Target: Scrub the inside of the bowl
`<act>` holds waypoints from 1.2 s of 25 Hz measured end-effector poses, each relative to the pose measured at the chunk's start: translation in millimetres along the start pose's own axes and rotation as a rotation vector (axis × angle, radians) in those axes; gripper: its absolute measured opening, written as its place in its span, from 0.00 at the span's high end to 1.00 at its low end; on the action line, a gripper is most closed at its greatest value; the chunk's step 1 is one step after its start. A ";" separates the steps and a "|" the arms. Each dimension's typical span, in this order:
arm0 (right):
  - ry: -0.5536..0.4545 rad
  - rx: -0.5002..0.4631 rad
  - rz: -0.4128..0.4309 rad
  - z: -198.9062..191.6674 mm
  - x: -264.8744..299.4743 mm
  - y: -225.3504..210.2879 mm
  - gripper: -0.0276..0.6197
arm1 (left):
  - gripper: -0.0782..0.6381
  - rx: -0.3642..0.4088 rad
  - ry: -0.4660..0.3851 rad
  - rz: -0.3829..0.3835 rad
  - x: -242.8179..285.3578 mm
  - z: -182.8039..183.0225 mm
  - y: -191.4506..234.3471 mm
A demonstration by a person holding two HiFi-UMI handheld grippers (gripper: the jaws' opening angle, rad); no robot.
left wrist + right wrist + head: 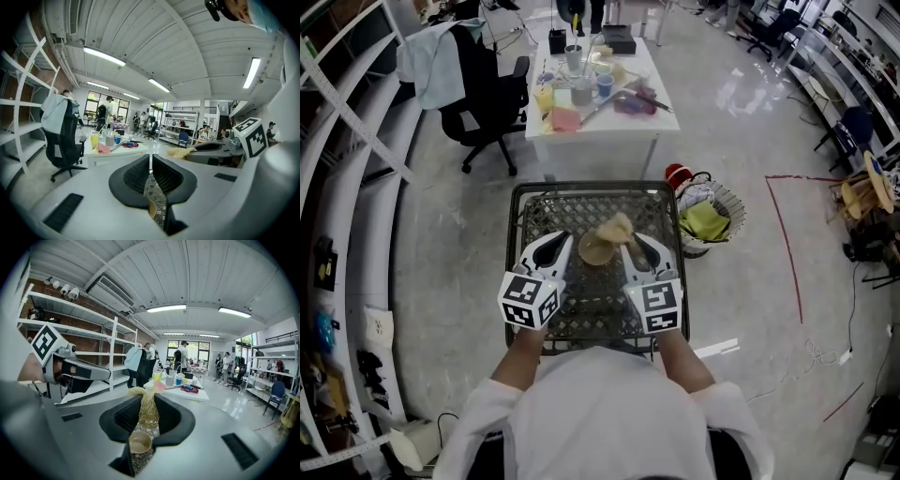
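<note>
Black-framed wire-mesh table (586,208), a small tan bowl (595,249) on its top toward the far side.

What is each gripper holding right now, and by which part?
Right gripper pinches the scrubber around its middle, one end poking past the fingers. Left gripper is shut on nothing; the bowl sits free.

I see the bowl (594,249) on the wire cart (581,187); a waste basket (733,212) just right of the cart, a table (609,131) behind it, an office chair (484,105) further left.
</note>
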State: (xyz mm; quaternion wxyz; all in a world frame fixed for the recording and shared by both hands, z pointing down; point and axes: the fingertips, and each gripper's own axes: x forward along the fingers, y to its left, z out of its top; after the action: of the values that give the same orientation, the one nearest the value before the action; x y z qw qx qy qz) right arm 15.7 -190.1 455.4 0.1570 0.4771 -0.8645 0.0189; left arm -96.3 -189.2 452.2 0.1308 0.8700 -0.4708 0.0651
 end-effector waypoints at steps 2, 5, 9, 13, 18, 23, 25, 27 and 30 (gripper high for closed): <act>0.001 0.002 0.003 -2.0 2.0 -0.6 0.82 | 0.83 0.001 -0.004 -0.002 -0.2 0.0 -1.6; 0.002 0.006 0.008 -2.1 3.8 -1.2 0.82 | 0.83 -0.004 -0.010 -0.018 -1.4 2.7 -5.8; 0.009 0.004 0.013 -0.6 4.5 -1.0 0.82 | 0.83 0.013 -0.016 -0.021 -3.7 8.4 -8.0; 0.015 0.002 0.014 -3.7 6.8 -0.5 0.82 | 0.83 0.026 -0.011 -0.020 -1.8 6.5 -5.7; 0.022 0.009 0.009 -6.2 8.3 -0.5 0.82 | 0.83 0.015 -0.004 -0.025 -2.0 4.2 -3.9; 0.021 0.010 0.007 -7.1 7.8 0.6 0.82 | 0.83 0.015 -0.007 -0.026 -2.6 3.3 -5.0; 0.022 0.010 0.005 -7.0 8.0 0.7 0.82 | 0.83 0.015 -0.008 -0.027 -2.5 3.5 -4.4; 0.023 0.010 0.003 -6.1 8.1 0.6 0.82 | 0.83 0.014 -0.008 -0.028 -2.6 4.5 -3.8; 0.025 0.011 0.003 -6.0 7.5 0.3 0.82 | 0.83 0.016 -0.004 -0.030 -2.6 4.5 -4.3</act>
State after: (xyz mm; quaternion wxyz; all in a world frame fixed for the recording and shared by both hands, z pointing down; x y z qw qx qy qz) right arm 13.3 -194.9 463.3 0.1651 0.4766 -0.8630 0.0297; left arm -94.2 -186.1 446.6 0.1241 0.8782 -0.4574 0.0651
